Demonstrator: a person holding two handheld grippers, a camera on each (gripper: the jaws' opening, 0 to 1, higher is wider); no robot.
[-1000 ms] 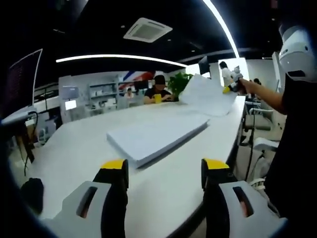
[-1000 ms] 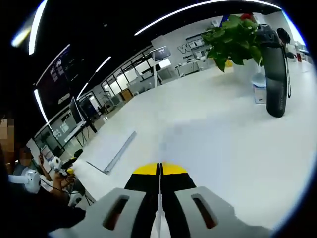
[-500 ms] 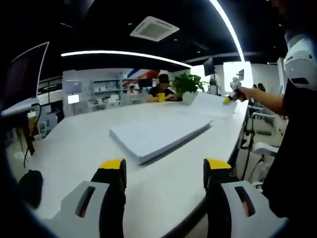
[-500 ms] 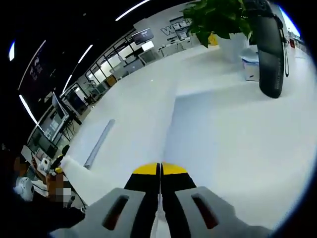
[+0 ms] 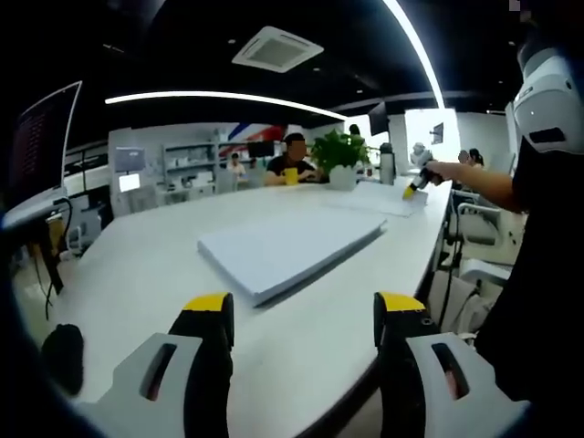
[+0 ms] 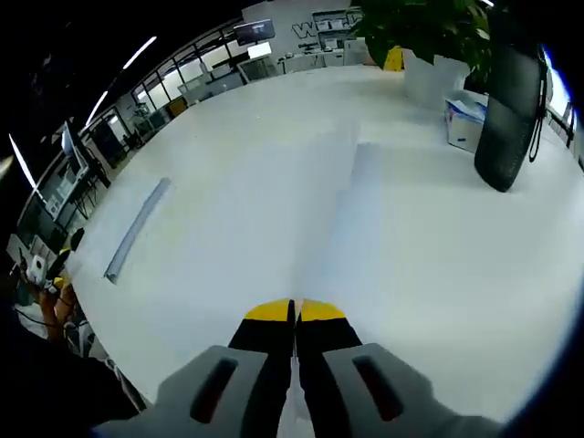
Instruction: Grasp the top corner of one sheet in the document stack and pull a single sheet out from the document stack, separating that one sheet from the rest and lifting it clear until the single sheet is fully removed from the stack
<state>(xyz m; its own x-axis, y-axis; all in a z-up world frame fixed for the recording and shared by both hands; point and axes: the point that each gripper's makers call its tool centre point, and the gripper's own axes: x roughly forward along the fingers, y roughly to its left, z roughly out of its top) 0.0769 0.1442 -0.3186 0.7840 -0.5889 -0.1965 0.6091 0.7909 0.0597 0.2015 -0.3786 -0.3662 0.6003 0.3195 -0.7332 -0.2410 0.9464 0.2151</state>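
Note:
The white document stack (image 5: 283, 246) lies flat in the middle of the long white table (image 5: 146, 265), just ahead of my left gripper (image 5: 304, 306). That gripper is open, its yellow-tipped jaws wide apart with nothing between them. Far to the right, my right gripper (image 5: 413, 188) holds a single sheet (image 5: 379, 199) that lies low on the table near the plant. In the right gripper view my right gripper (image 6: 295, 311) is shut on the near edge of that sheet (image 6: 392, 210), which spreads flat ahead of it. The stack (image 6: 135, 228) shows as a thin slab far to the left.
A potted plant (image 6: 429, 36), a tall black cylinder (image 6: 506, 100) and a small box (image 6: 464, 120) stand beyond the sheet. A black object (image 5: 59, 356) lies by the table's near left edge. A person sits at the far end (image 5: 294, 166). Chairs (image 5: 479, 228) line the right side.
The single sheet, held up in the air a second ago, has come down flat onto the table near the plant with my right gripper still on it. My left gripper stayed put.

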